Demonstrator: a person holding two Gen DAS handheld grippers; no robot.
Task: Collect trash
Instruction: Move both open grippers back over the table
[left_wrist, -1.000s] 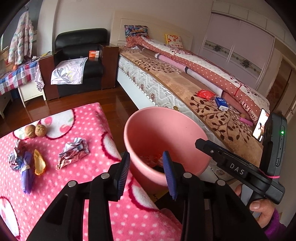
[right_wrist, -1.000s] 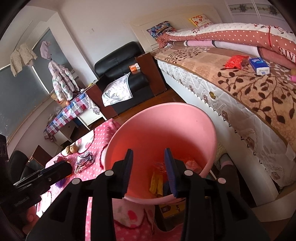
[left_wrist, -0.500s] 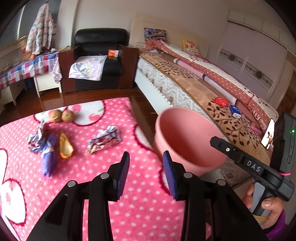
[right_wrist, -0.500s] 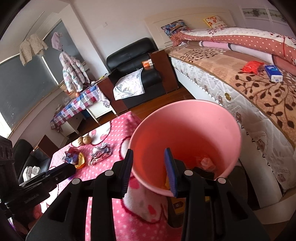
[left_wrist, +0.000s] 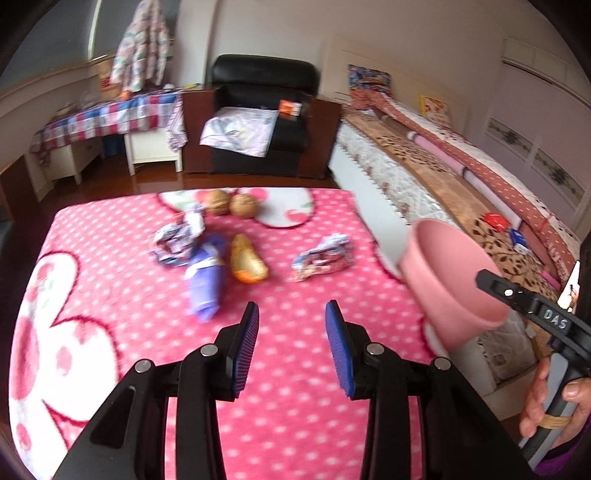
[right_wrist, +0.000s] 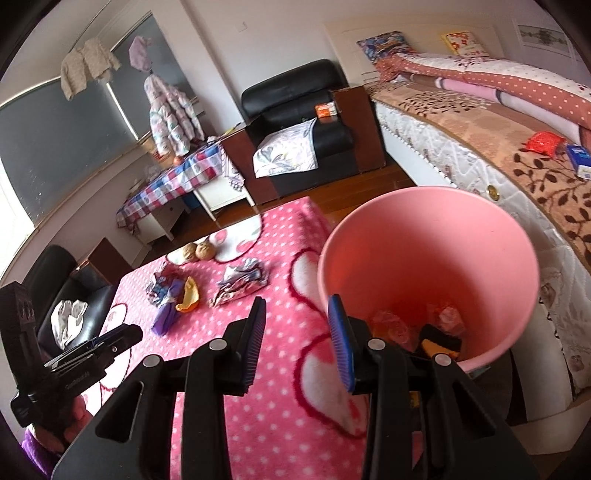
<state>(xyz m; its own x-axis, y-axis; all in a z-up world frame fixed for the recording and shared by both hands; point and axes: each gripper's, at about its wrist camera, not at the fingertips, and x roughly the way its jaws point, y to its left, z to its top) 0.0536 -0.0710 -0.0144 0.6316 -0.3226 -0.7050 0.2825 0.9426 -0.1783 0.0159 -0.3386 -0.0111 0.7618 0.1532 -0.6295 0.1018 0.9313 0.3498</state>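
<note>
Trash lies on the pink dotted blanket (left_wrist: 295, 406): a crumpled wrapper (left_wrist: 321, 254), an orange-yellow scrap (left_wrist: 247, 262), a purple wrapper (left_wrist: 207, 280) and another crumpled wrapper (left_wrist: 177, 240). My left gripper (left_wrist: 291, 310) hovers open and empty over the blanket, short of these pieces. The pink bin (right_wrist: 424, 258) stands off the blanket's right edge with trash in its bottom. My right gripper (right_wrist: 297, 301) is open and empty at the bin's near-left rim. The right wrist view also shows the crumpled wrapper (right_wrist: 242, 280) and the left gripper (right_wrist: 129, 334).
Two walnuts (left_wrist: 231, 205) sit at the blanket's far edge. A bed (left_wrist: 443, 184) runs along the right, close behind the bin (left_wrist: 454, 280). A black armchair (left_wrist: 258, 110) and a checked-cloth table (left_wrist: 110, 118) stand across the wooden floor. A hand (left_wrist: 554, 398) holds the right gripper's handle.
My left gripper has swung left, away from the bin and out over the blanket toward the trash. My right gripper has shifted left from above the bin's middle to its left rim.
</note>
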